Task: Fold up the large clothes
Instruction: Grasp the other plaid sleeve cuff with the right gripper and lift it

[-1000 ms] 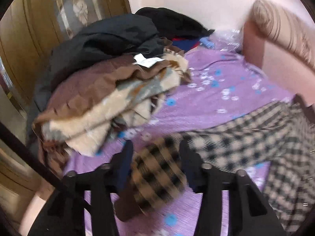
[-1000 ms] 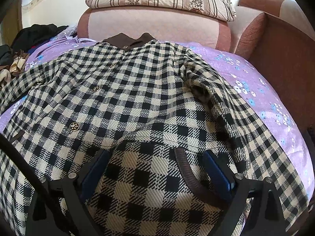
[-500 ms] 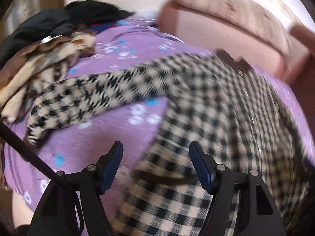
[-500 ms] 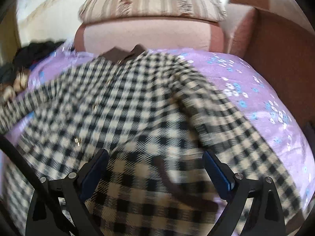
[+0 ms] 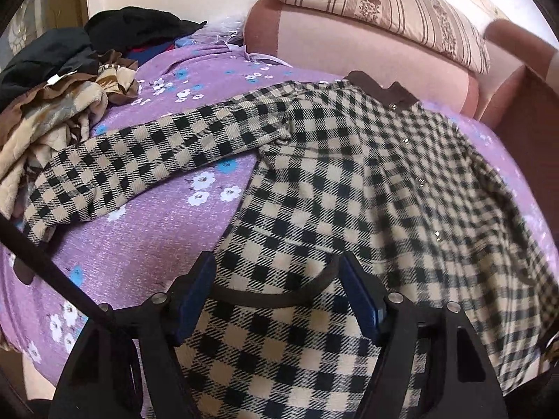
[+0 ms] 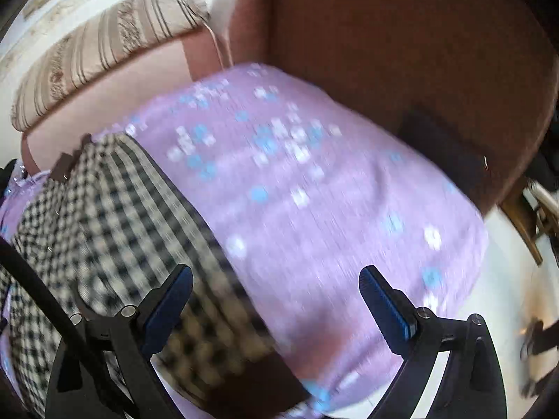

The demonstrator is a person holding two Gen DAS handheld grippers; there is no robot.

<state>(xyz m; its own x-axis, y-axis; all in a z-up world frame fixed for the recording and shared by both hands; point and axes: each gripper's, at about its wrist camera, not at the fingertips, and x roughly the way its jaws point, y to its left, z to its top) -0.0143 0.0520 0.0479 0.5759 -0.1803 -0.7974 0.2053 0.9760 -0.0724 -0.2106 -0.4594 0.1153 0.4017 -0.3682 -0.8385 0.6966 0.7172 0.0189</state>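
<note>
Jaws on both the left gripper (image 5: 276, 279) and right gripper (image 6: 276, 293) gape wide, holding nothing, over the checked coat (image 5: 349, 181) spread on the purple sheet (image 6: 314, 192).

Right wrist view motion-blurred throughout: checks of the coat (image 6: 115, 230) smear into streaks, flowers on the purple sheet (image 6: 314, 209) unreadable. Coat's lower hem cut off by the bottom edge in the left wrist view, partly hidden behind the left gripper (image 5: 276, 286). Clothes pile (image 5: 52, 104) cut off at left edge; its separate pieces cannot be told apart
</note>
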